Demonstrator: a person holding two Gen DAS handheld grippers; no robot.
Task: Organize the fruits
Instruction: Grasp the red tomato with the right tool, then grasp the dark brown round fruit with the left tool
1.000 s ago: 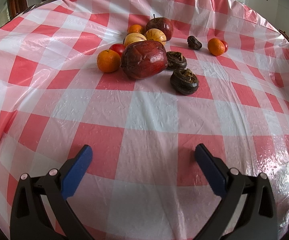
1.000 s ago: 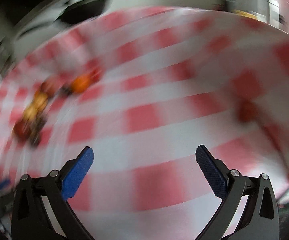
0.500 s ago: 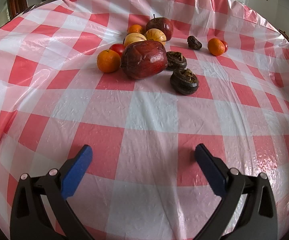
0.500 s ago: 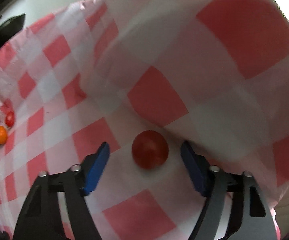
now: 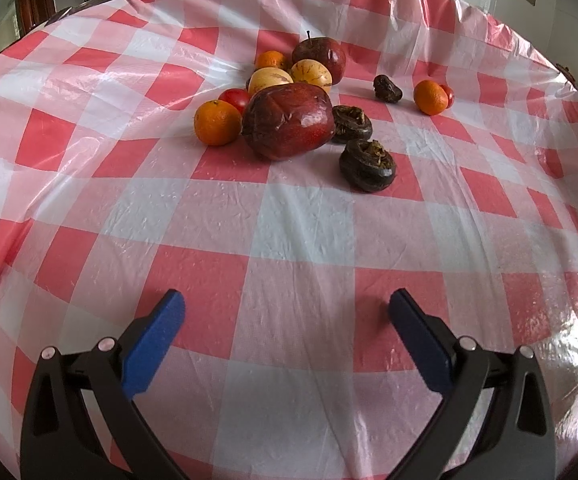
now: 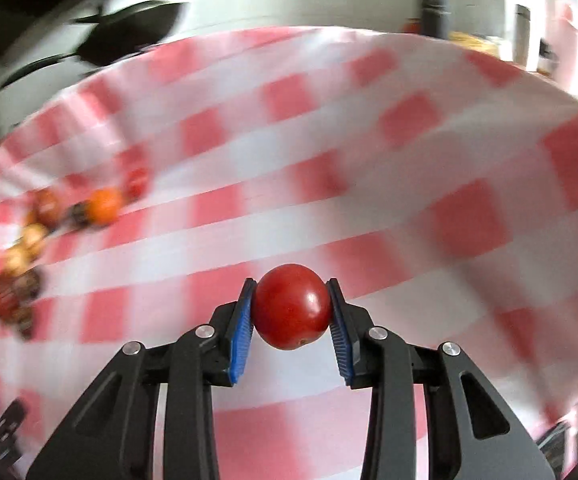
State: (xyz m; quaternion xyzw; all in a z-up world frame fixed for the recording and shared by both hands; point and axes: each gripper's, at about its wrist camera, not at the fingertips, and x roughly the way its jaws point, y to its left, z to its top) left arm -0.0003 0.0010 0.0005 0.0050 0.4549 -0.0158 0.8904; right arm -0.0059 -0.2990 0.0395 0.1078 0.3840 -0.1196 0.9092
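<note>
A: Where is the small red tomato point(image 6: 290, 307)?

B: Clamped in the right tool point(image 6: 291, 312), the blue pads pressing its two sides at about its widest girth, above the checked cloth of the desk point(image 6: 369, 168); the left tool point(image 5: 287, 336) stands wide apart over bare cloth, holding nothing.

A: How will it handle?

B: Light, I judge, with a smooth glossy skin that may slip and soft flesh that could split; a gentle hold across the middle suits it; the pile of fruit point(image 5: 289, 120) lies well apart.

Near tablecloth point(image 5: 305, 236) bare; fruit cluster point(image 5: 289, 120) blocks beyond.
</note>
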